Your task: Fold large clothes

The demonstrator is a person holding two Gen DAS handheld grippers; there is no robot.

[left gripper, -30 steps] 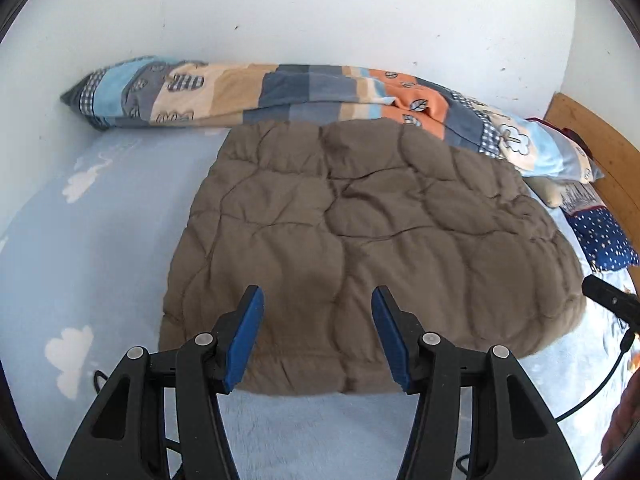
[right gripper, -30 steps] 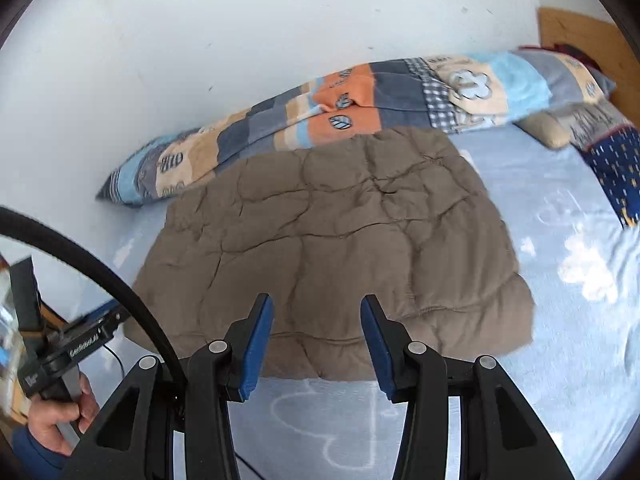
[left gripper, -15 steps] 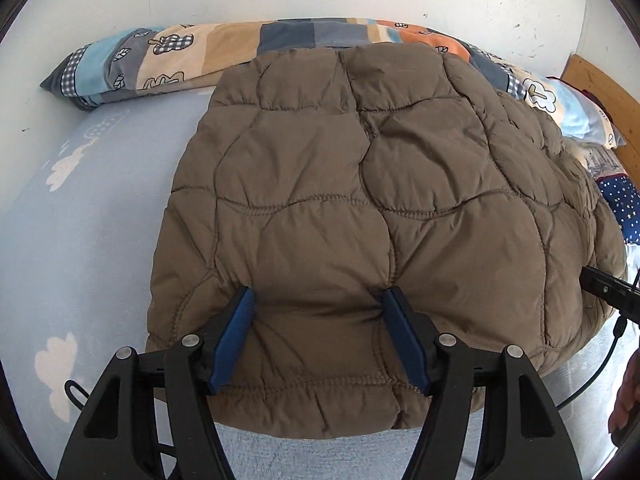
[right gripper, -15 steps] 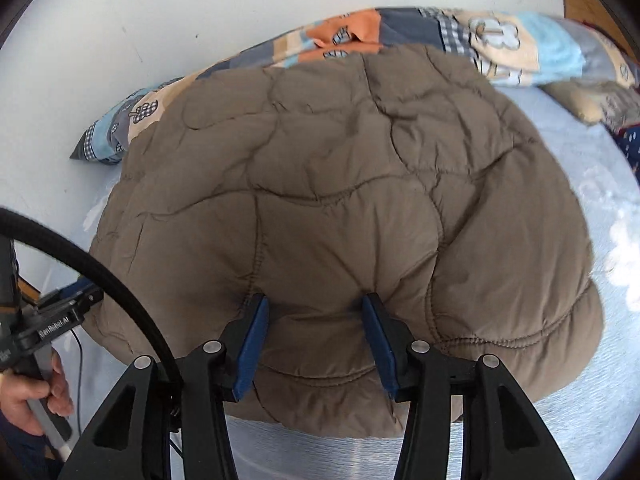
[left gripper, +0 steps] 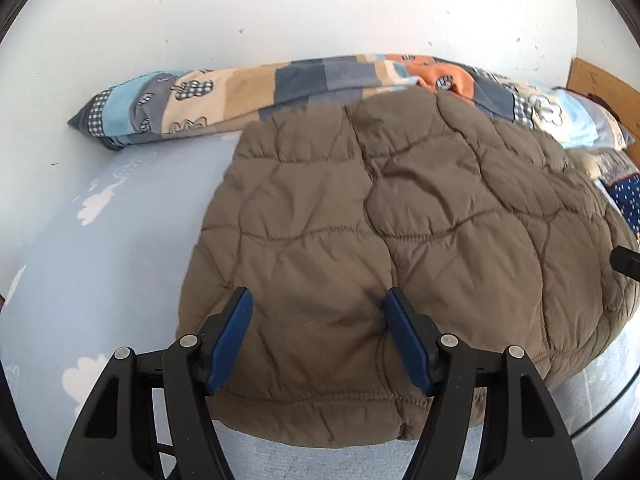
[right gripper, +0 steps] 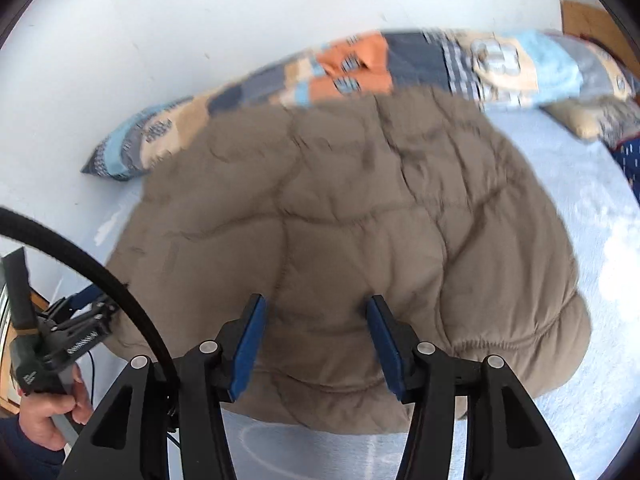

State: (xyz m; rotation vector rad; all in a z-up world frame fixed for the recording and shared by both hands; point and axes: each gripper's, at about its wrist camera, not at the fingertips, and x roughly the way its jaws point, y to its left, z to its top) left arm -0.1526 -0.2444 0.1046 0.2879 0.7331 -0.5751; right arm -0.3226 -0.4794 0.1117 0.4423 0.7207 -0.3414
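Left wrist view shows the brown quilted jacket point(left gripper: 400, 248) spread flat on the light blue bed point(left gripper: 100, 280), its near hem at 6 o'clock and its far edge at 12 o'clock against the patchwork pillow point(left gripper: 320, 84) along the wall. The left gripper point(left gripper: 318, 338) sits over the hem toward the jacket's 7 o'clock corner, jaws apart, blue pads pressing into the puffy fabric on either side of a raised ridge without pinching it. The jaws have just been opening, with that padding between them.

From the right wrist view, which is blurred, the right gripper point(right gripper: 314, 346) is in the same stance toward the 5 o'clock corner of the jacket point(right gripper: 340, 220): jaws apart, also just been opening, padding bulging between them but not clamped. At 8 o'clock the person's hand point(right gripper: 52, 404) holds the other tool.

The step in hand looks like taking hold of the near hem to fold it toward 12 o'clock. To do it well, I judge each gripper should gather the full thickness at the hem, stitched edge included, rather than only the top puff, which would probably slip out. Both grips should close at matching places along the hem so that the fold line runs straight. Lifting only enough to clear the lower layer should keep the slippery shell from sliding on the bed.
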